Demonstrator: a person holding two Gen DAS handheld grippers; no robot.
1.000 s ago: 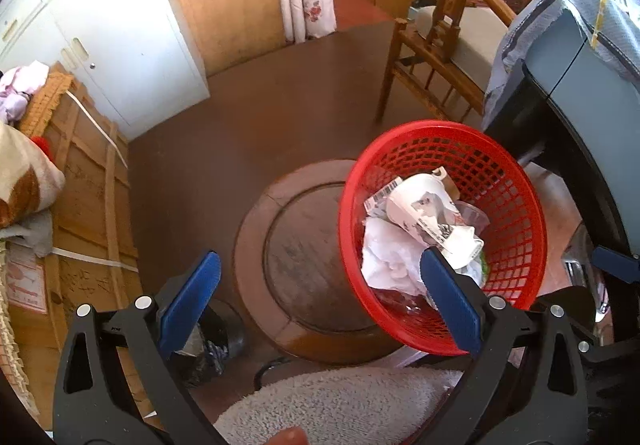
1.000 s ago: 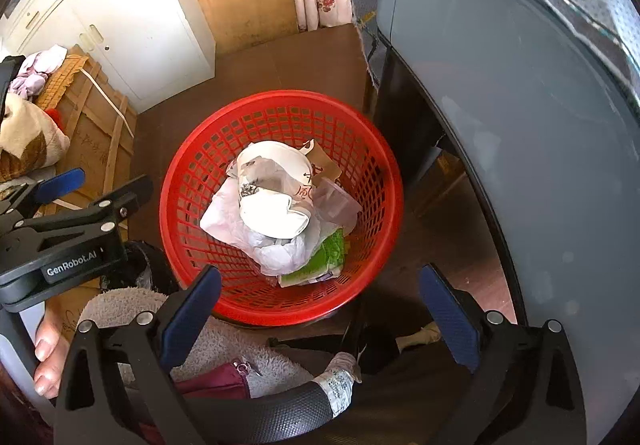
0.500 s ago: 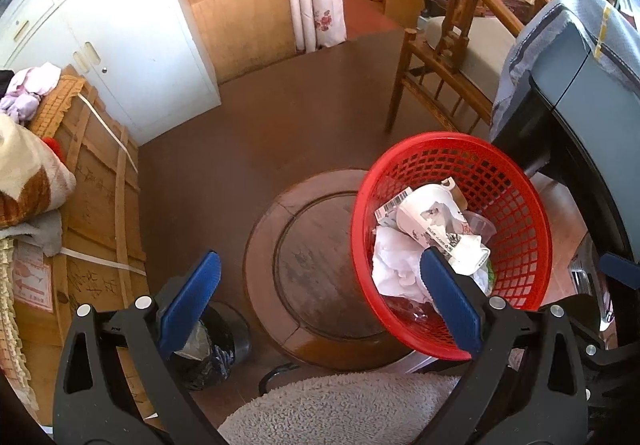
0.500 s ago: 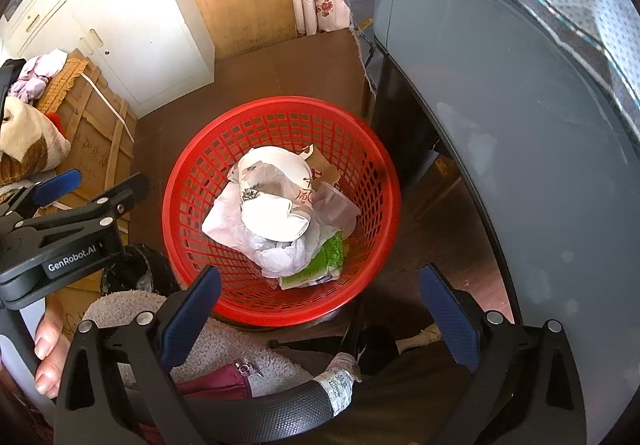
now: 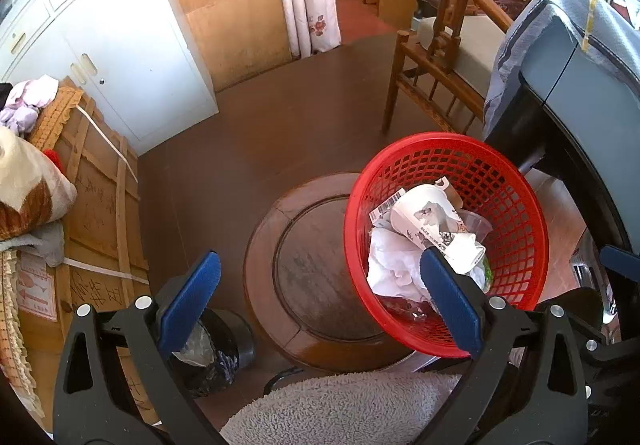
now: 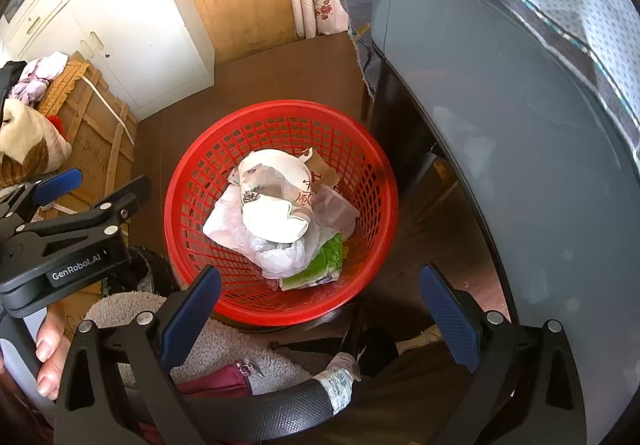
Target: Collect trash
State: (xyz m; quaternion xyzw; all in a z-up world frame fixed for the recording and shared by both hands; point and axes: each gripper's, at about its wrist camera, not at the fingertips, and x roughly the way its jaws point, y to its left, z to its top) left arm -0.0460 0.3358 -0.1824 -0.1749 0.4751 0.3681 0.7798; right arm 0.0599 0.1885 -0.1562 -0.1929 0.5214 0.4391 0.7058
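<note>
A red mesh basket (image 5: 516,181) (image 6: 188,181) sits on a round wooden stool (image 5: 316,285). It holds a crushed paper cup (image 5: 424,221) (image 6: 276,197), white crumpled paper (image 5: 388,269) (image 6: 276,257) and a green wrapper (image 6: 324,269). My left gripper (image 5: 320,285) hovers open over the stool, its right finger overlapping the basket's near rim, with nothing between its fingers. My right gripper (image 6: 318,301) hangs open above the basket's near edge, also with nothing in it. The left gripper (image 6: 114,179) shows at the left edge of the right wrist view, held by a hand (image 6: 48,357).
A grey table (image 6: 500,125) under a dotted cloth stands right of the basket. A wooden chair (image 5: 436,57) is behind it. A strapped cardboard box (image 5: 100,205) and white cabinet (image 5: 132,57) are left. A black lined bin (image 5: 216,349) and fluffy cushion (image 5: 340,405) lie close below.
The left gripper has drawn back and tilted up a little, so the basket looks slightly smaller. The right gripper has barely shifted. Both stay open and the trash has not moved.
</note>
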